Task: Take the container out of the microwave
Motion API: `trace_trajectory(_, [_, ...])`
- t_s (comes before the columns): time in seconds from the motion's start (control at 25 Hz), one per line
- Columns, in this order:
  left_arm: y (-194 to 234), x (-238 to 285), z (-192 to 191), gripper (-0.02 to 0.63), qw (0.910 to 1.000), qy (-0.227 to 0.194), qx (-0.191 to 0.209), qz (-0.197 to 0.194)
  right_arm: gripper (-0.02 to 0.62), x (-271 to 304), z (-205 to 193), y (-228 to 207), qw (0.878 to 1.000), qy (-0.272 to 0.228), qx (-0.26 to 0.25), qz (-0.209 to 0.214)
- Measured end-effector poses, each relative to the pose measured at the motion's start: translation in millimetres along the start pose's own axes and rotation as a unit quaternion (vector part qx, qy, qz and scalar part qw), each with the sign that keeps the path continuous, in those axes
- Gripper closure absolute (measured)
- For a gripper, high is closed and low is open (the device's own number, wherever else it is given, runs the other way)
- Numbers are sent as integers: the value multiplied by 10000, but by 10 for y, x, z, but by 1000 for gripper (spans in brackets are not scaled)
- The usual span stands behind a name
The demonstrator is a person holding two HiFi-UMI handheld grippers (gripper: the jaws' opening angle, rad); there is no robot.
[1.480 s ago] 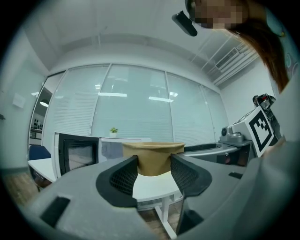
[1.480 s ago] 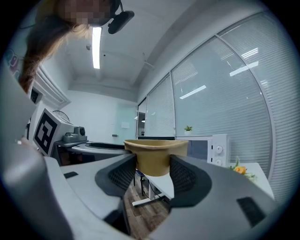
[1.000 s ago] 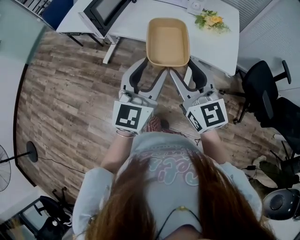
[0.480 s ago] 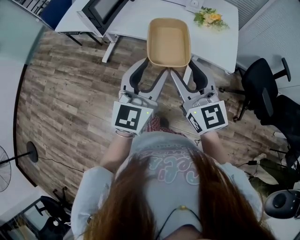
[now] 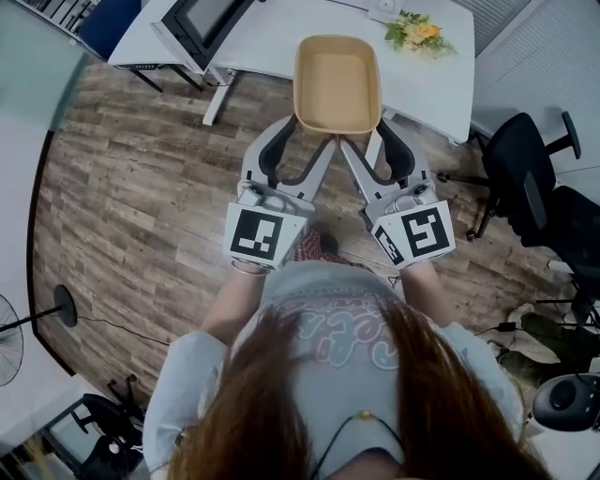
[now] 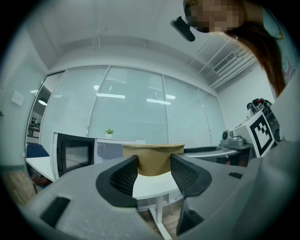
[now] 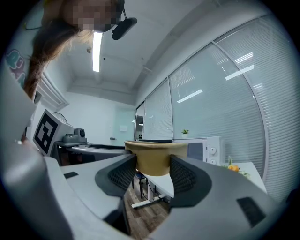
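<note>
1. Left tool [image 5: 311, 139]: my left hand holds it level. Its jaws stand wide apart on the near end of the container [image 5: 337, 80], and the ribbed pads lie against the container's tapering sides.
2. Right tool [image 5: 361, 139]: level, just beside the left one. Its jaws stand equally wide on the same near end of the container, one pad on either side.
3. Container: a tan, open-topped rectangular tub with nothing in it. It is outside the microwave [image 5: 202, 23] and sits between both tools at the near edge of the tabletop [image 5: 272, 47]. Its near end juts past that edge toward me. I cannot tell whether its base rests on the tabletop.
4. Microwave: it stands at the left end of the tabletop, well apart from the container, with its dark-framed door swung open.
5. Flowers [image 5: 422, 39]: a small yellow-and-green bunch lies near the far right corner of the tabletop.
6. Surroundings: a wood-patterned floor [image 5: 131, 178] lies beneath, and a black office chair [image 5: 525, 178] stands off the tabletop's right end.
</note>
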State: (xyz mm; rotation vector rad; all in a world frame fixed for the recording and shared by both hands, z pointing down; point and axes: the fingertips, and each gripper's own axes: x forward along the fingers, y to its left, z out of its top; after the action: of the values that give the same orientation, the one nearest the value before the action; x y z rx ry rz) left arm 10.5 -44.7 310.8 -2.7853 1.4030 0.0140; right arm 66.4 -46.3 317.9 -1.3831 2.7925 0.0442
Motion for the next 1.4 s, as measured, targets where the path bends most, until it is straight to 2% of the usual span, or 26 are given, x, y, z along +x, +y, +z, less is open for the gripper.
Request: trace_trajectory(1.4, [17, -57, 184, 388, 9998, -168, 41, 133, 377, 5, 170, 47, 9996, -190, -194, 68])
